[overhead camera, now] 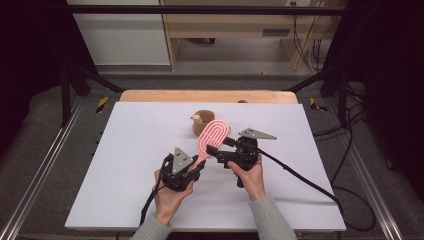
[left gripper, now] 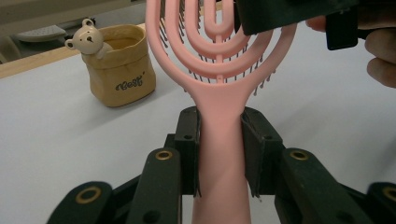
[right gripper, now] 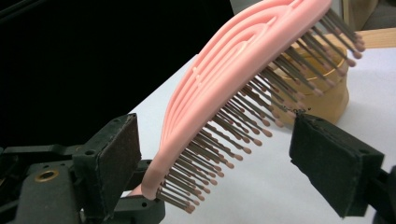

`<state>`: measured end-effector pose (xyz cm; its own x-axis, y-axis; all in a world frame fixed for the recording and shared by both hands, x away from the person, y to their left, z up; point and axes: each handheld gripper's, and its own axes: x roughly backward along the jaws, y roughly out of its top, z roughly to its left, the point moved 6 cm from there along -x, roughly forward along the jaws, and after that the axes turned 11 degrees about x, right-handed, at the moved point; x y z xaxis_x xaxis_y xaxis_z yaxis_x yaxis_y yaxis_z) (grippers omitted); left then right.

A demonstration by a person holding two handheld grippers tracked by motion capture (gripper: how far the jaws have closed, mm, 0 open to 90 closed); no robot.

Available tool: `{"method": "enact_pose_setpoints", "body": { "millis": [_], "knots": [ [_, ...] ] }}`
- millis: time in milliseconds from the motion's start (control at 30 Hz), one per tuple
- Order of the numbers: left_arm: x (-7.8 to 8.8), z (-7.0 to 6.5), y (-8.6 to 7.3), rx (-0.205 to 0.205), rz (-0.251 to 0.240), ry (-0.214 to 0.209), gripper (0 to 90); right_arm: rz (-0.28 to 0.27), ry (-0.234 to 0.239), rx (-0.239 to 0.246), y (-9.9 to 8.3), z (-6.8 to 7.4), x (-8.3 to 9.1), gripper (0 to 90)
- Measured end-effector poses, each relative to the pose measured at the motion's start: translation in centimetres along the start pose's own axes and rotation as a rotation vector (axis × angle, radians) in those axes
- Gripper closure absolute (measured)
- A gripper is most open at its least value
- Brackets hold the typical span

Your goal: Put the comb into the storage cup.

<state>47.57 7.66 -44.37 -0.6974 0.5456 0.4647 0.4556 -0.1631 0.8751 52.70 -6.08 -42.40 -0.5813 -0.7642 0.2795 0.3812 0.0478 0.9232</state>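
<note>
Left gripper (overhead camera: 196, 167) near centre of table (overhead camera: 125, 165), jaws clamped on handle of pink brush (overhead camera: 212, 137); in left gripper view pads press both sides of brush (left gripper: 219, 140) handle. Brush held off table, head angled up and far-right, above white surface, just near of tan pouch (overhead camera: 202, 122). Right gripper (overhead camera: 216, 150) just right of brush head, jaws straddling head, one pad on smooth back side, other on bristle side; in right gripper view both pads clear of brush (right gripper: 219, 93), gap either side, not gripping. Pouch (left gripper: 121, 70) with bear figure (left gripper: 86, 39) on rim, far of brush, standing upright on table. Hands at near edge, grey sleeves. Cable trailing right off right gripper.
</note>
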Motion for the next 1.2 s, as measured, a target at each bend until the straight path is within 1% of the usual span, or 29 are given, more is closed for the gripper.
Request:
{"method": "enact_pose_setpoints", "body": {
  "millis": [67, 433, 667, 833, 1200],
  "knots": [
    [-0.1, -0.1, -0.1, -0.003, 0.002, -0.001, 69.3, 0.002, -0.001, -0.002, 0.0, 0.0, 0.0, 18.4],
    [-0.2, -0.6, -0.2, -0.012, -0.006, -0.006, 69.3, 0.012, 0.011, -0.021, 0.0, 0.0, 0.0, 34.0],
    [-0.3, -0.9, -0.3, -0.021, -0.008, -0.005, 69.3, 0.022, 0.026, -0.038, -0.1, 0.0, -0.1, 40.8],
    [-0.3, -1.1, -0.2, -0.026, -0.015, -0.005, 69.3, 0.032, 0.020, -0.045, -0.1, 0.0, 0.0, 45.9],
    [-0.3, -1.4, -0.2, -0.037, -0.025, 0.002, 69.3, 0.051, 0.045, -0.108, 0.1, 0.2, 0.2, 53.2]
  ]
}}
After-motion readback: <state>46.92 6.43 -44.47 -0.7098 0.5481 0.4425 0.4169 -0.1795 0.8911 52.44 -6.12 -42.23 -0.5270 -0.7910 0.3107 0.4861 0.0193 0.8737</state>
